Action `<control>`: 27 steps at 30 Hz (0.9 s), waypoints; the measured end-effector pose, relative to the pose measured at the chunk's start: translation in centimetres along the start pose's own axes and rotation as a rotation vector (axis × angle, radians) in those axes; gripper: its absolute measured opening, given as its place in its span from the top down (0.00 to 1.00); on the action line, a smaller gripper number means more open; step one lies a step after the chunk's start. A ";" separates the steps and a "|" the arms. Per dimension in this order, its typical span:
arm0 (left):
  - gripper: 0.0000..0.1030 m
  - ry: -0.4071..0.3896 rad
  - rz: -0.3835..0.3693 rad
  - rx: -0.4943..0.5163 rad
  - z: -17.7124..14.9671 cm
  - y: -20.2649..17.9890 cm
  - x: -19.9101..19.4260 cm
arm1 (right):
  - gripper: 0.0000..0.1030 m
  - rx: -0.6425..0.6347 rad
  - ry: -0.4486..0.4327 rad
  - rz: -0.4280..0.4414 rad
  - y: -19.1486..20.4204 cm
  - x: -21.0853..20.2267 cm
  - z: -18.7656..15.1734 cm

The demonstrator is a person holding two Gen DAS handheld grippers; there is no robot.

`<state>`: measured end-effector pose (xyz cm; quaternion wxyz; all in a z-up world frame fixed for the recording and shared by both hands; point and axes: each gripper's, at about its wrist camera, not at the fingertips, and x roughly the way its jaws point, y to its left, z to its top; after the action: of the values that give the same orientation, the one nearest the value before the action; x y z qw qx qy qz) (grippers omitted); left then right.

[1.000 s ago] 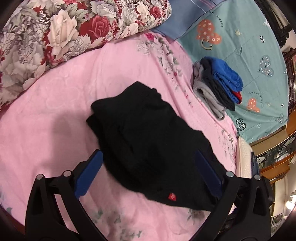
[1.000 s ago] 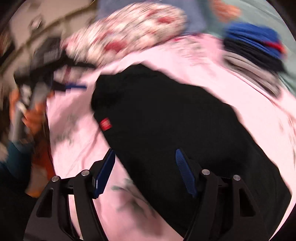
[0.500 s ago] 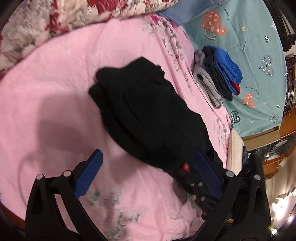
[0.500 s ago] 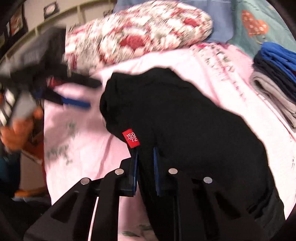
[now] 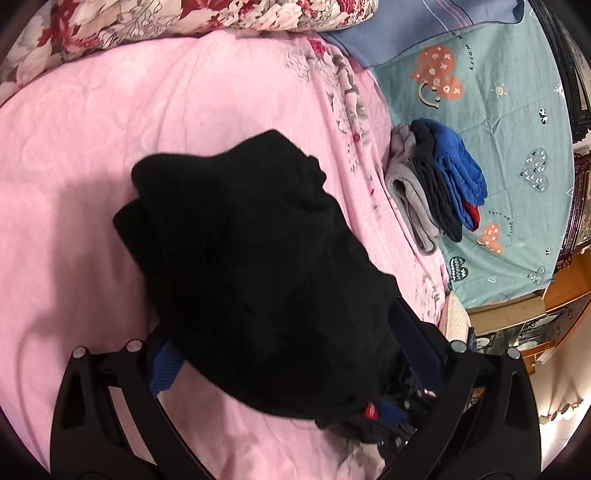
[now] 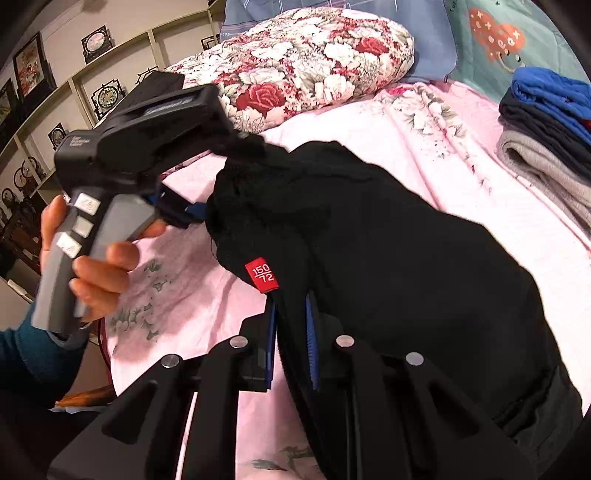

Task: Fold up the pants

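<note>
Between the blue pads of the right gripper (image 6: 290, 343) a fold of the black pants (image 6: 406, 266) is pinched, the jaws being drawn nearly together on the cloth; a red size tag (image 6: 263, 275) is seen just ahead of the fingertips. Ahead and to the left of that tool, the left gripper (image 6: 184, 210) is held by a hand (image 6: 92, 266) at the far edge of the garment, a black corner being draped over its top. From the left gripper's own camera, its jaws (image 5: 291, 350) are seen spread wide, with the pants heaped between and over them; the left pad (image 5: 164, 369) is partly covered by cloth, and it cannot be told whether anything is gripped. The pants are bunched on a pink sheet (image 5: 110, 147). Farther ahead and to the right of the left tool, a stack of folded clothes (image 5: 436, 184), grey, dark and blue, is laid at the border of a teal sheet (image 5: 517, 92). A floral quilt (image 5: 184, 18) is rolled along the far side
</note>
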<state>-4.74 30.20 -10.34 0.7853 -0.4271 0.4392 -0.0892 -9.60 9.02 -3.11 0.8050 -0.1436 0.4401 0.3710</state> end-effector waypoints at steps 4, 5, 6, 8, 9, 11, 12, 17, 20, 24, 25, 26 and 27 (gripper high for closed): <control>0.05 -0.042 0.017 0.017 0.3 -0.1 0.1 | 0.84 0.011 0.015 0.014 0.0 0.7 -0.5; 0.09 -0.047 0.022 0.025 0.3 -0.2 0.2 | 0.84 0.019 0.020 0.023 -0.1 0.9 -0.7; 0.12 -0.052 0.043 0.043 0.3 -0.3 0.2 | 0.78 0.028 0.027 0.035 -0.2 1.0 -0.7; 0.43 -0.054 0.090 0.075 0.3 -0.3 0.4 | 0.72 0.059 0.023 0.068 -0.8 0.5 -0.9; 0.51 -0.052 0.112 0.088 0.3 -0.3 0.5 | 0.62 0.083 0.003 0.097 -1.4 -0.5 -1.0; 0.73 -0.053 0.132 0.094 0.5 0.2 0.5 | 0.49 0.153 -0.071 0.093 -3.5 -3.5 -1.6; 0.74 -0.050 0.118 0.081 0.7 0.6 0.4 | 0.48 0.196 -0.111 0.084 -4.9 -5.3 -1.9; 0.71 -0.052 0.089 0.043 0.6 1.7 0.7 | 0.48 0.471 -0.210 0.009 -12.9 -11.8 -5.4; 0.60 -0.051 0.037 0.014 0.7 1.9 0.7 | 0.48 0.551 -0.214 -0.016 -15.0 -12.9 -7.9; 0.62 -0.073 0.071 0.030 0.5 1.3 0.7 | 0.47 0.641 -0.119 0.117 -15.3 -9.2 -10.4; 0.64 -0.081 0.097 0.050 0.3 0.9 0.7 | 0.46 0.647 -0.070 0.143 -15.0 -7.8 -10.9; 0.69 -0.087 0.123 0.063 0.2 0.6 0.8 | 0.46 0.612 -0.085 0.118 -14.5 -7.6 -11.0; 0.71 -0.090 0.147 0.075 0.2 0.3 0.8 | 0.46 0.544 -0.075 0.090 -13.8 -7.8 -10.7</control>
<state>-4.19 30.11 -11.05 0.8243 -0.3673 0.4299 -0.0283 -8.71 -10.02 -4.12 0.8123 0.1113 0.4995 0.2798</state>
